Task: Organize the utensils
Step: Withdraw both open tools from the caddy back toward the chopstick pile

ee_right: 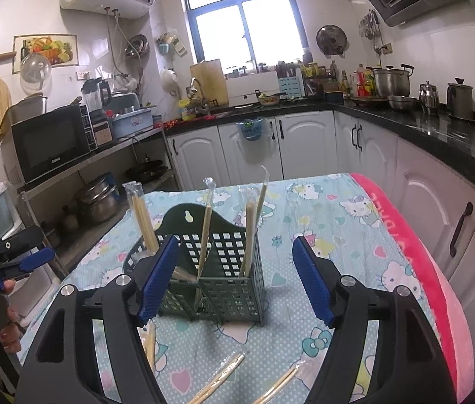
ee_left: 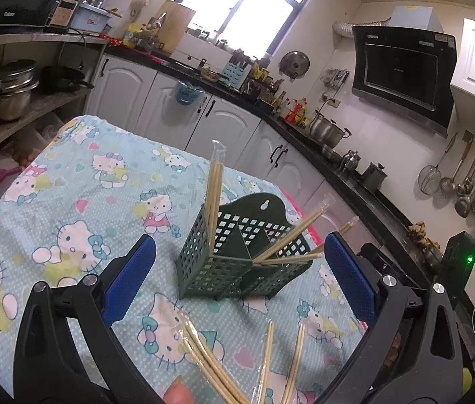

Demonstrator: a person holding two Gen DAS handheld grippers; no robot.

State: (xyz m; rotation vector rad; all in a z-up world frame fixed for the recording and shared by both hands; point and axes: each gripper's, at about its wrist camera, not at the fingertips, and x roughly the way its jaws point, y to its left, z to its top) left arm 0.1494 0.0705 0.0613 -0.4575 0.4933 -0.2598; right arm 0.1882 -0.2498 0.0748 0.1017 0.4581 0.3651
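**Both grippers hung open over a half-filled chopstick caddy**

Wrapped chopstick pairs (ee_left: 210, 367) lay loose on the cloth at the near edge of the left wrist view, below the left gripper (ee_left: 237, 279). Its blue pads (ee_left: 129, 279) stood wide apart with nothing between them. A fingertip (ee_left: 177, 393) showed at the bottom edge of that view.

Beyond the pads stood the dark green lattice utensil caddy (ee_left: 237, 262) on a table covered with a Hello Kitty tablecloth (ee_left: 69, 202). One wrapped pair (ee_left: 214, 192) stood nearly upright in the caddy's left compartment. Other pairs (ee_left: 291, 235) leaned out steeply to the right from another compartment.

From the right wrist camera, the right gripper (ee_right: 234, 282) was likewise spread wide and held nothing; its left pad (ee_right: 156, 279) overlapped the caddy (ee_right: 230, 269) in the picture, though contact could not be judged. Four wrapped pairs rose from the caddy there, one at the far left (ee_right: 141, 215), one at the centre divider (ee_right: 205, 232) and two on the right (ee_right: 252, 232). More loose pairs (ee_right: 224, 377) lay on the cloth near the camera. At the left edge of this view the left gripper (ee_right: 35, 259) appeared, held by a hand (ee_right: 5, 323). A pink towel (ee_right: 415, 262) ran along the table's right side.
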